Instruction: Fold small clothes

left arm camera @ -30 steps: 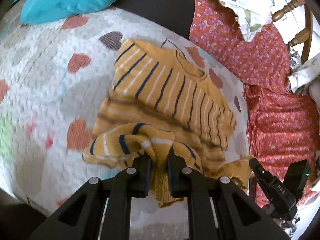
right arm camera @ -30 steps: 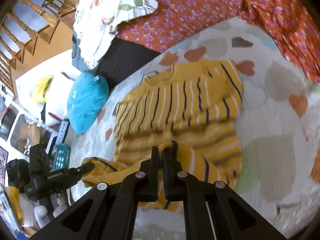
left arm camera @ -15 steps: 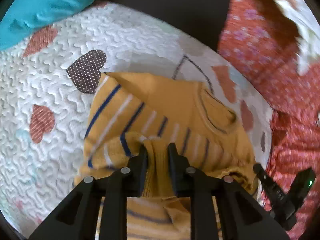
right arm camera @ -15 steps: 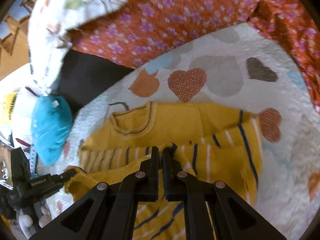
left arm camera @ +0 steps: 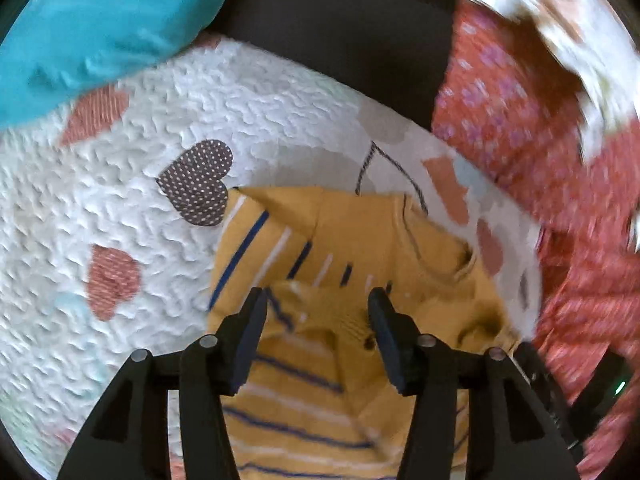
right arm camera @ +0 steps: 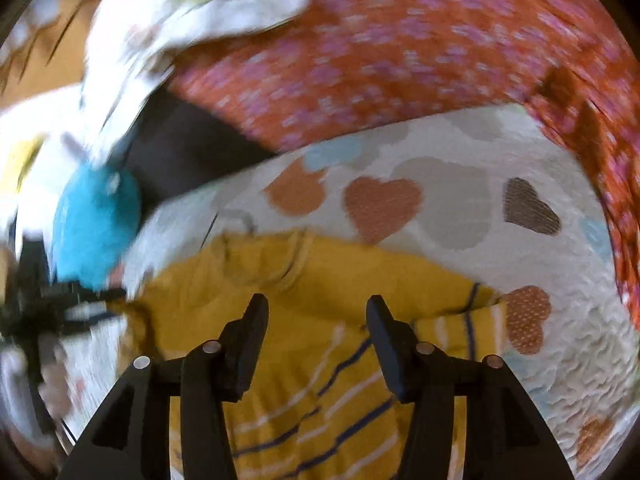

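A white heart-print quilt (left arm camera: 132,208) carries the striped mustard sweater (left arm camera: 344,248), lying folded. Left tongs (left arm camera: 316,304) and right tongs (right arm camera: 314,308) are opening, sweater released beneath. Red floral cloth (right arm camera: 400,60) beyond blurs.

sweater (left arm camera: 360,240) hem cut off, floral cloth (right arm camera: 400,40) blurred

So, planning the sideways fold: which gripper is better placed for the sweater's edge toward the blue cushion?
Probably left: that sweater edge lies beside the left gripper; the right gripper sits across it. Both are opening, gripping nothing.
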Demonstrator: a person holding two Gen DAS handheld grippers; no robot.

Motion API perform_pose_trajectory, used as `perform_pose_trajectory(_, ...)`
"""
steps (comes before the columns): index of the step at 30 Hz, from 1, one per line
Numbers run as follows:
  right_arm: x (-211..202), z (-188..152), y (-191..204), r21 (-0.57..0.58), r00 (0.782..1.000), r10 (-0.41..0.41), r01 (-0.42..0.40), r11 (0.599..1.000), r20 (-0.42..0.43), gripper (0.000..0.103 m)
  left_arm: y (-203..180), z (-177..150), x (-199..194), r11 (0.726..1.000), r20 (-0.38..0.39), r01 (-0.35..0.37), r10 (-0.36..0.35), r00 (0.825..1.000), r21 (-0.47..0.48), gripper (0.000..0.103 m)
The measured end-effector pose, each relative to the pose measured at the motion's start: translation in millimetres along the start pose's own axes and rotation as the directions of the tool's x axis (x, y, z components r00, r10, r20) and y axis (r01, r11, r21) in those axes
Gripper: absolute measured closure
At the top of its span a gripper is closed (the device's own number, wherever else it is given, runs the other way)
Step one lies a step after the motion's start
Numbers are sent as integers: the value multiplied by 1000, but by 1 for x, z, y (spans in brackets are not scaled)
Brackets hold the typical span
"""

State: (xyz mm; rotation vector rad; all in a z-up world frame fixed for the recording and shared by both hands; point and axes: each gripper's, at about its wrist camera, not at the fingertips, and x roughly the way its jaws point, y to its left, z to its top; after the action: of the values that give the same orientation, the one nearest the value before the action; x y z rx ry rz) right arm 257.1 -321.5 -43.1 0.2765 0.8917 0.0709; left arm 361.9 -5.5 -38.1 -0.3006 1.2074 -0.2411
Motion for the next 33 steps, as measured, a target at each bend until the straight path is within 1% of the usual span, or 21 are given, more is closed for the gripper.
perform_pose_trajectory(2, 10, -12, 22, -127, 999, -41, 38, 991, -22, 47, -6, -15, -4, 994, 27, -60, 58, 998, 91, 51)
perform_pose_trajectory(3, 18, -17, 32, -192, 996, -85, 79, 978, -25, 46, -8, -23, -5, 987, 38, -85, 81, 996, 134, 51)
perform_pose_trajectory(5, 27, -23, 38, -230, 992, -120, 111, 967, -25, 46, -7, -34, -10, 976, 55, -112, 103, 993, 189, 51)
perform_pose_trajectory(7, 37, -26, 41, -242, 991, -125, 112, 964, -37, 46, -2, -41, -13, 967, 68, -126, 114, 991, 221, 51)
perform_pose_trajectory(10, 55, -30, 47, -300, 984, -171, 148, 942, -51, 45, 3, -40, 1, 960, 36, -156, 151, 988, 234, 48)
perform_pose_trajectory(11, 63, -30, 48, -319, 979, -190, 159, 934, -70, 56, 7, -37, 9, 958, 19, -176, 176, 984, 228, 48)
perform_pose_trajectory(12, 69, -30, 47, -319, 975, -202, 163, 934, -92, 77, 9, -35, 16, 957, 10, -193, 195, 981, 218, 48)
perform_pose_trajectory(13, 76, -27, 43, -301, 966, -224, 178, 937, -126, 102, 13, -32, 24, 958, -2, -209, 214, 977, 197, 48)
perform_pose_trajectory(16, 69, -9, 23, -179, 967, -244, 228, 957, -76, 103, 28, -27, 36, 977, -36, -182, 187, 982, 107, 48)
perform_pose_trajectory(18, 66, 5, 5, -109, 950, -310, 304, 947, -46, 103, 35, -27, 40, 984, -46, -163, 166, 985, 69, 48)
perform_pose_trajectory(19, 66, 11, -5, -85, 933, -359, 355, 931, -31, 103, 36, -27, 40, 985, -43, -157, 160, 986, 68, 48)
perform_pose_trajectory(20, 62, 17, -14, -67, 925, -378, 376, 924, -19, 102, 36, -27, 37, 986, -36, -148, 151, 988, 78, 48)
perform_pose_trajectory(21, 58, 20, -18, -48, 936, -353, 352, 935, -14, 102, 34, -27, 33, 986, -25, -137, 140, 990, 97, 48)
perform_pose_trajectory(22, 49, 21, -23, -17, 961, -276, 276, 961, -13, 102, 30, -28, 29, 984, -12, -129, 131, 991, 122, 48)
perform_pose_trajectory(23, 42, 21, -26, 1, 979, -205, 205, 979, -16, 101, 26, -27, 24, 980, 3, -127, 128, 992, 153, 48)
perform_pose_trajectory(24, 34, 19, -26, 4, 988, -150, 150, 989, -26, 98, 20, -27, 20, 973, 22, -131, 129, 991, 191, 48)
perform_pose_trajectory(25, 27, 15, -25, -8, 993, -114, 114, 993, -35, 86, 11, -26, 16, 962, 46, -135, 128, 991, 236, 47)
perform_pose_trajectory(26, 22, 11, -22, -23, 995, -91, 90, 996, -38, 65, 2, -24, 14, 951, 61, -138, 126, 990, 278, 44)
perform_pose_trajectory(28, 16, 1, -12, -63, 998, -39, 36, 997, -44, 46, -13, -19, 19, 933, 55, -135, 123, 991, 335, 35)
perform_pose_trajectory(30, 22, -5, 0, -83, 997, 27, -33, 996, -77, 43, -29, -11, 33, 911, 25, -126, 127, 992, 394, 32)
perform_pose_trajectory(33, 41, -11, 22, -129, 991, 53, -69, 989, -120, 36, -43, 1, 59, 882, 14, -186, 200, 980, 433, 32)
